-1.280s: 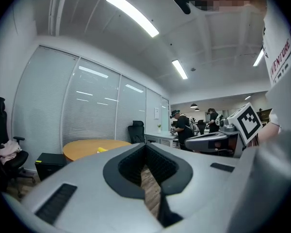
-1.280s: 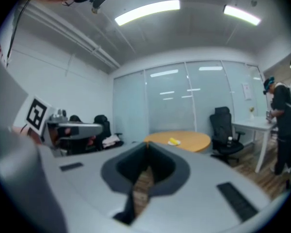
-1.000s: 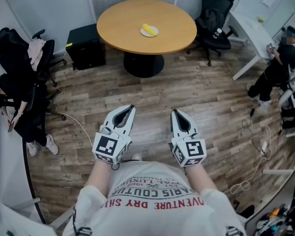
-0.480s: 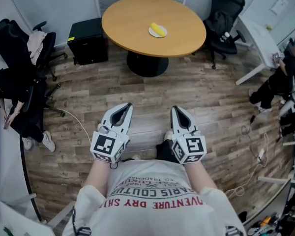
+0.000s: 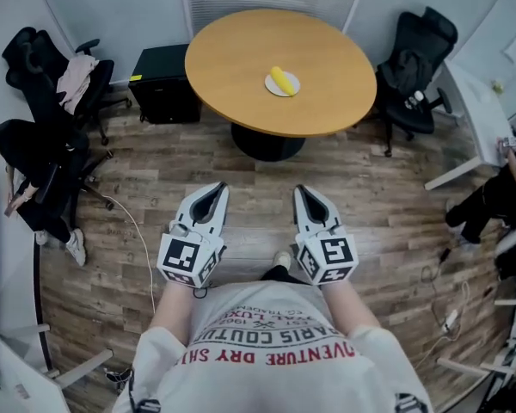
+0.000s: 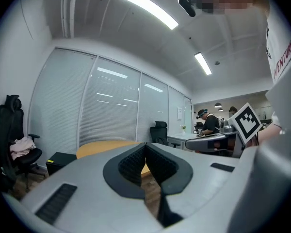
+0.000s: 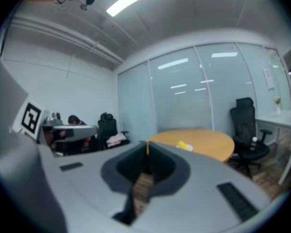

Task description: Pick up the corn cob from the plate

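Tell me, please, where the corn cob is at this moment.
In the head view, the corn cob lies on the white plate, slightly right of centre on the round wooden table, with a black office chair beyond the table's right edge.

The person [image 5: 271, 351] steps toward the table [image 5: 232, 76], bringing the left gripper [image 5: 216, 189] and right gripper [image 5: 300, 191] nearer to it than before.

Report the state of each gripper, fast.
Left gripper: closed, jaws together, holding nothing.
Right gripper: closed, jaws together, holding nothing.
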### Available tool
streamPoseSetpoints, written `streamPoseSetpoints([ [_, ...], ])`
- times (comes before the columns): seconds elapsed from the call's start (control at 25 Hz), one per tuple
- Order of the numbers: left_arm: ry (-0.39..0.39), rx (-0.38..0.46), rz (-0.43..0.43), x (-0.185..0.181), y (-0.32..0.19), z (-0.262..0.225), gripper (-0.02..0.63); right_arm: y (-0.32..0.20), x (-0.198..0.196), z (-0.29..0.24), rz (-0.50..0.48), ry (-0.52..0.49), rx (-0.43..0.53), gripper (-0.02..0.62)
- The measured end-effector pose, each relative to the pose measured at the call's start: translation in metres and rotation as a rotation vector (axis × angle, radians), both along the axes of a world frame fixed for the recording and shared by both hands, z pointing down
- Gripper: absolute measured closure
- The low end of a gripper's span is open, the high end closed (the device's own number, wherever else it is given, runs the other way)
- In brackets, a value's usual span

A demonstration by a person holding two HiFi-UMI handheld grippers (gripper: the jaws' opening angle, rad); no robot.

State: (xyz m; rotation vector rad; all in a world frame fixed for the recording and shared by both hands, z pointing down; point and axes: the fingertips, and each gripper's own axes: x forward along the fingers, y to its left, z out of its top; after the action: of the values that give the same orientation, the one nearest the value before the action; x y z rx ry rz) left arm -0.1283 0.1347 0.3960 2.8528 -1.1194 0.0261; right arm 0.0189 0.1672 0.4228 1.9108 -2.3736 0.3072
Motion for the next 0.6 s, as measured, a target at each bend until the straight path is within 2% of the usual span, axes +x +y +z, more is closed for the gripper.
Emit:
streamPoseSetpoints([
  [0.32,0.012,-0.010,-0.031,0.116,-0.051,-0.004,0.572,-0.059,0.108,0.000,-0.050,0.014,-0.022,0.565],
  [0.44,0.005,-0.018,-0.044,0.141,-0.069,-0.003,0.572,-0.078,0.136,0.007,-0.057,0.021,-0.035,0.565],
  [0.6,-0.013,-0.049,-0.058,0.158,-0.092,0.009,0.572,-0.100,0.157,0.019,-0.064,0.019,-0.060,0.565],
])
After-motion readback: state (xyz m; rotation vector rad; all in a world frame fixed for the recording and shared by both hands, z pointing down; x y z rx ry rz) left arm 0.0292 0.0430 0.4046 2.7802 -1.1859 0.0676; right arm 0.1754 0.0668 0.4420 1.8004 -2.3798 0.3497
